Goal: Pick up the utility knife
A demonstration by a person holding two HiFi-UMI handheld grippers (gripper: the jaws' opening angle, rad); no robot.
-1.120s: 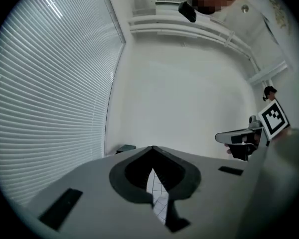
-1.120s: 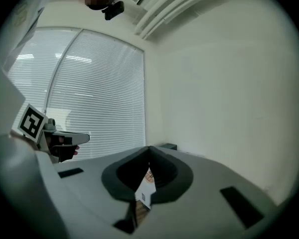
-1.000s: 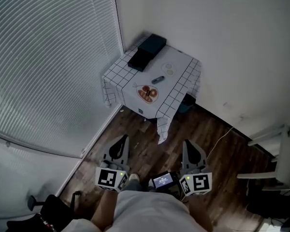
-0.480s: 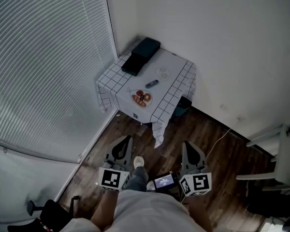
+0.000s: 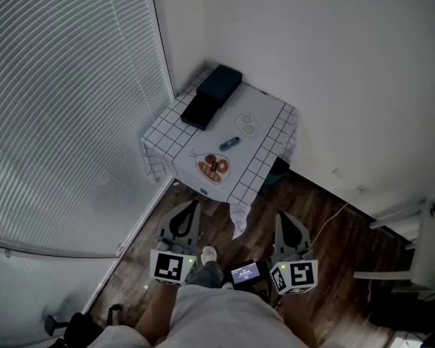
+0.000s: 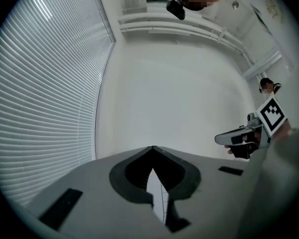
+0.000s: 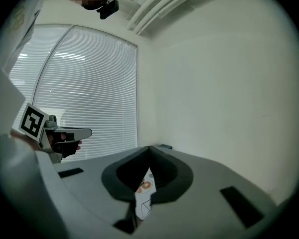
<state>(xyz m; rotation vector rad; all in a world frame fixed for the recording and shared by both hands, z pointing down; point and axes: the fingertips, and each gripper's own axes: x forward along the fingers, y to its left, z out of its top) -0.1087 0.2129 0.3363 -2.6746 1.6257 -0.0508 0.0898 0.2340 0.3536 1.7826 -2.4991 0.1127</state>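
Observation:
The utility knife (image 5: 229, 143), small and dark grey, lies on a corner table under a white checked cloth (image 5: 264, 154), between a printed red-and-orange picture (image 5: 214, 167) and a faint round print (image 5: 247, 125). A long black box (image 5: 212, 96) rests at the table's far side. Both grippers are held low near my body, well short of the table. My left gripper (image 5: 188, 207) and right gripper (image 5: 283, 216) point at the table, each with its tips together and nothing between them. In the gripper views the left gripper (image 6: 153, 147) and right gripper (image 7: 149, 147) show only cloth past their closed tips.
Closed white blinds (image 5: 65, 100) fill the left side and a plain white wall (image 5: 333, 71) the right. The floor is dark wood (image 5: 326, 230), with a white cable (image 5: 332, 209) and a dark bin (image 5: 278, 167) under the table. A white rack (image 5: 420, 245) stands at far right. My shoe (image 5: 209, 254) shows below.
The table sits a little lower and larger in the head view than a second ago, as I step toward it with both grippers carried along. Both stay shut.

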